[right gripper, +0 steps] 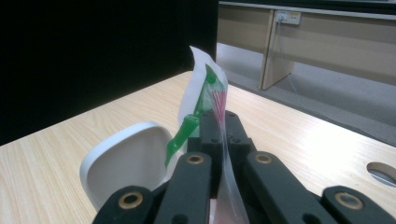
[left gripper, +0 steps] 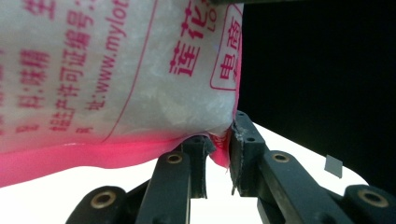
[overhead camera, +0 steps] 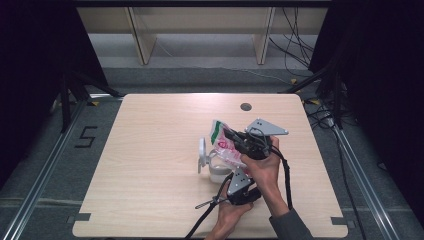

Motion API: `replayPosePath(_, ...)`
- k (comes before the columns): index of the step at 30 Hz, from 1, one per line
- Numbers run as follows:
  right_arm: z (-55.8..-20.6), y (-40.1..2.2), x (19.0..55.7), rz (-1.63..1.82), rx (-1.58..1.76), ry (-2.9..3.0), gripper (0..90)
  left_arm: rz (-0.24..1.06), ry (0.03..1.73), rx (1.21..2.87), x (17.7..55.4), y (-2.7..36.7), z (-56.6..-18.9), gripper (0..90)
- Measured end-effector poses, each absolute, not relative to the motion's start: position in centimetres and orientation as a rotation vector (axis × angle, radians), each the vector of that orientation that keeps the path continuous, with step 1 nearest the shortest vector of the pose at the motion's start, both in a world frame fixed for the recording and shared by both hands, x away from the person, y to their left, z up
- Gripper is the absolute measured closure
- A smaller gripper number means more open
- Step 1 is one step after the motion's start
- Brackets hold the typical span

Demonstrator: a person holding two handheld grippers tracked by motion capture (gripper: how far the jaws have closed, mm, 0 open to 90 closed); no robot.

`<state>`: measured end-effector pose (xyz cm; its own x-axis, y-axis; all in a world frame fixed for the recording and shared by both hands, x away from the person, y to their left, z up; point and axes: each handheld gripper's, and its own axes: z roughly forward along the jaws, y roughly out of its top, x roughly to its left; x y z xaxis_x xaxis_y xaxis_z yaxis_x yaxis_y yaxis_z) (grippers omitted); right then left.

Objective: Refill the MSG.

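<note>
We've got the bag (overhead camera: pixel 226 145) above the white container (overhead camera: pixel 216 170), mid-bench (overhead camera: pixel 150 150): left gripper (left gripper: pixel 217 161) fingers pinching its bottom corner, right gripper (right gripper: pixel 219 135) fingers clamped on its top edge.

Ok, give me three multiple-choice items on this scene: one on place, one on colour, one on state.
1. Where is the bag?
A. Over the white container
B. At the table's left edge
C. On the floor

2. What colour is the bag's print?
A. Blue
B. Red
C. Black

3. How is the right gripper?
A. Open, apart from the bag
B. Shut on the bag
C. Lying on the table

Answers: 1 A, the high view shows it above the container; 2 B, the left gripper view shows red lettering; 3 B, its jaws pinch the bag's edge.
</note>
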<state>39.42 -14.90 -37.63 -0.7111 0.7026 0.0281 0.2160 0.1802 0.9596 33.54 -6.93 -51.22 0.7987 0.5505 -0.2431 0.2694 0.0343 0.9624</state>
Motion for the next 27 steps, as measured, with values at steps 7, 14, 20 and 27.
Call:
replayPosePath(7, -37.3, -14.93, 39.16, 1.557, 0.874, 2.057, 90.0, 0.251, 0.687, 1.565, 33.42, -6.74, -51.01, 77.7)
replayPosePath(14, -37.48, -14.74, 39.33, 1.542, 0.842, 2.055, 90.0, 0.236, 0.682, 1.544, 33.55, -6.83, -51.15, 77.8)
replayPosePath(20, -37.45, -14.64, 39.18, 1.557, 0.855, 2.056, 90.0, 0.239, 0.692, 1.555, 33.43, -6.69, -51.01, 77.8)
replayPosePath(27, -37.57, -14.48, 39.17, 1.536, 0.87, 2.049, 90.0, 0.231, 0.682, 1.536, 33.54, -6.81, -51.16, 77.6)
